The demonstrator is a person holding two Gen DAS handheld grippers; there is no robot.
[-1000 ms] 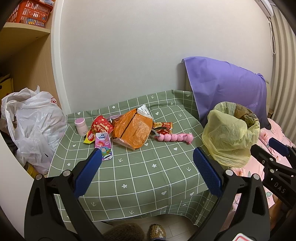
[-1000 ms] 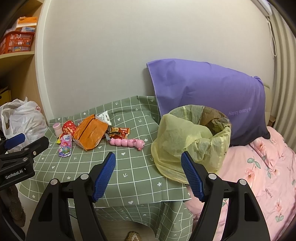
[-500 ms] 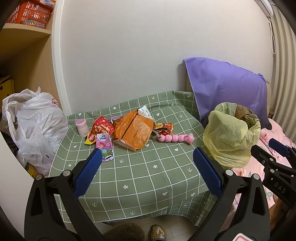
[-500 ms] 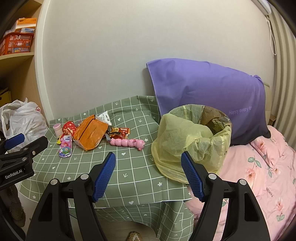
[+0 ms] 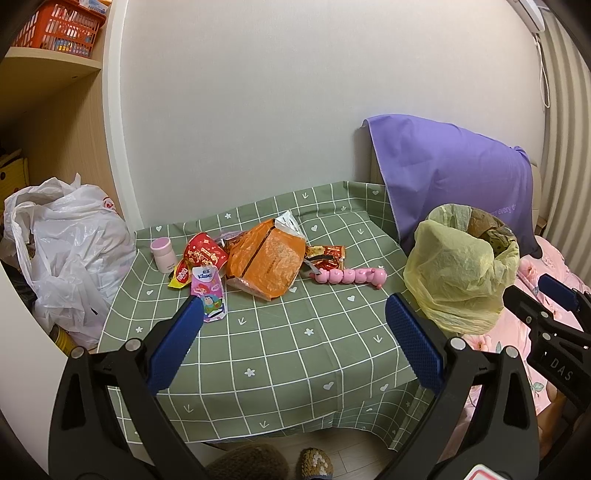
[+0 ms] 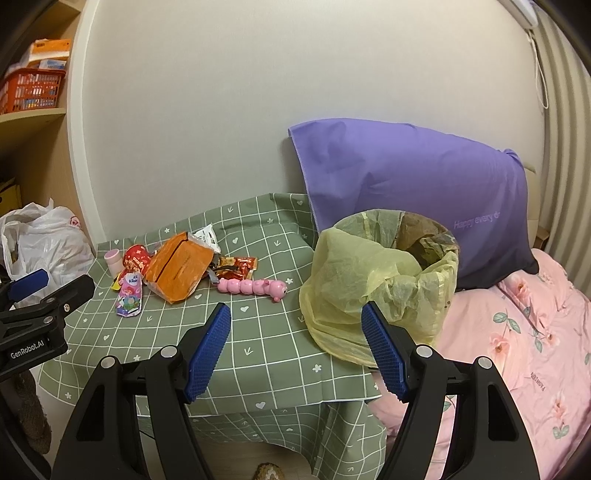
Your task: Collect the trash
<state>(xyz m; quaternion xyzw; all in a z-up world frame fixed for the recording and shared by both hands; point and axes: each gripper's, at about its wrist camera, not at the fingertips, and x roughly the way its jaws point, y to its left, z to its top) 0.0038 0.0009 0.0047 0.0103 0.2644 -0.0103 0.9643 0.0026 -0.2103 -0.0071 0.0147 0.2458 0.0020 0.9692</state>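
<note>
Green checked tablecloth: crumpled orange foil wrapper lies far-centre among snack packets; yellow-lined bin stands at right edge. Left gripper and right gripper hover wide open, empty, near side.

purple pillow vs wall, pink floral bedding, orange basket on shelf

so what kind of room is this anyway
Most likely a small bedroom at home: a purple pillow leans on the wall above pink floral bedding, a little table under a green checked cloth holds snack wrappers, and a lined bin stands beside it.
</note>
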